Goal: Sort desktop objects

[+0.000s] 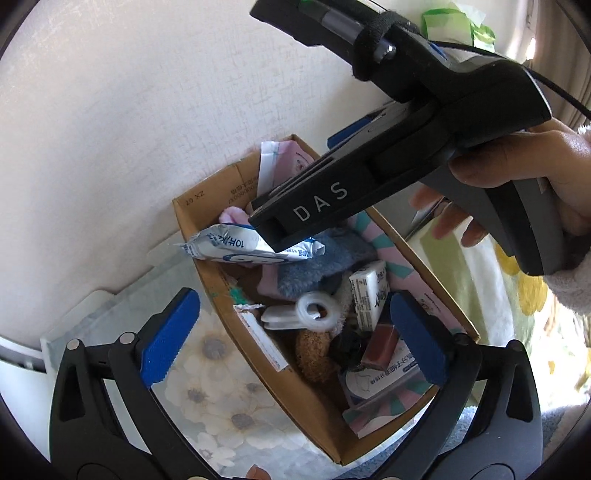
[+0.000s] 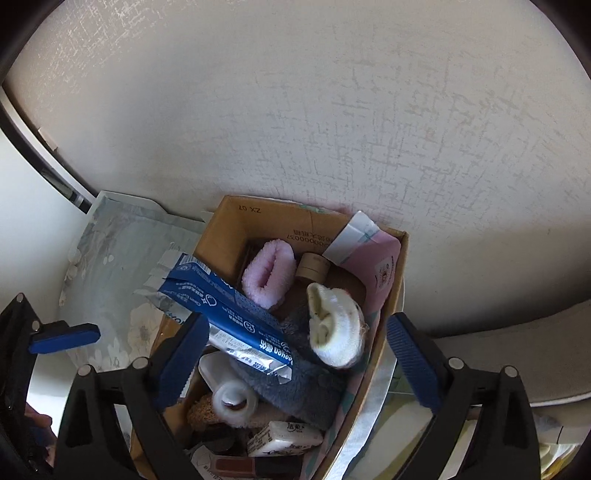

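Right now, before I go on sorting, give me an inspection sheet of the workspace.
Surface: floral-print cover under and beside the box.
Job's things: cardboard box against the wall, packed full; blue-and-white packet lies across the top, over the near-left rim.
Clutter: pink fuzzy sock, white sock, grey fleece, white ring clip, small cartons.
Grippers: left claw open, empty; right claw open, nothing gripped, straddling the packet.
Cables: black cable behind the right gripper.
Surroundings: textured white wall; green tissue pack at the top.
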